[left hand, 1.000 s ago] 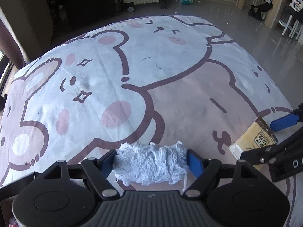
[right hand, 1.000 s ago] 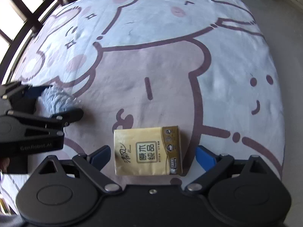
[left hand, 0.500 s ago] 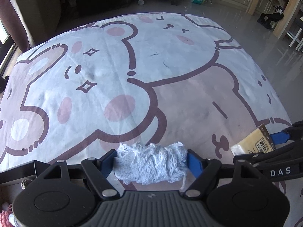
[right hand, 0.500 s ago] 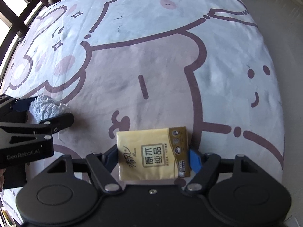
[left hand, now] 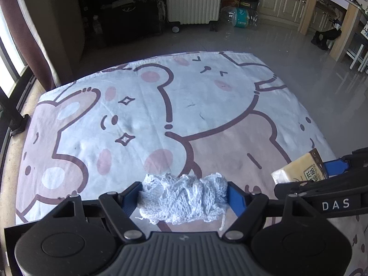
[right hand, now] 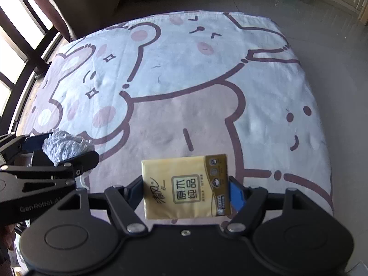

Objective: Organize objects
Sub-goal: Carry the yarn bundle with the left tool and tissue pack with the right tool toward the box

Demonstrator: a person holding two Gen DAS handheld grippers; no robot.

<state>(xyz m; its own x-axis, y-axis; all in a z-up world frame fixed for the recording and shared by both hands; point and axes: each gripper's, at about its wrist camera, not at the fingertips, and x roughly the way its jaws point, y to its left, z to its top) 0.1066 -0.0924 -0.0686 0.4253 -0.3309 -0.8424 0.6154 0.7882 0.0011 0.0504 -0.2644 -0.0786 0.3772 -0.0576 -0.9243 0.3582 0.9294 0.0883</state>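
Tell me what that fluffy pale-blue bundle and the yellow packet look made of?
Pale-blue knitted bundle: seemingly soft yarn or cotton netting; open loops, loose threads, matte. Yellow rectangular tissue packet: probably thin plastic film; smooth, faintly glossy, printed, crimped end seam.

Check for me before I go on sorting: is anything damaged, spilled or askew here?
Nothing stands out. The left gripper holds the knit cloth, the right gripper the tissue pack, intact; a loose thread dangles from the cloth.
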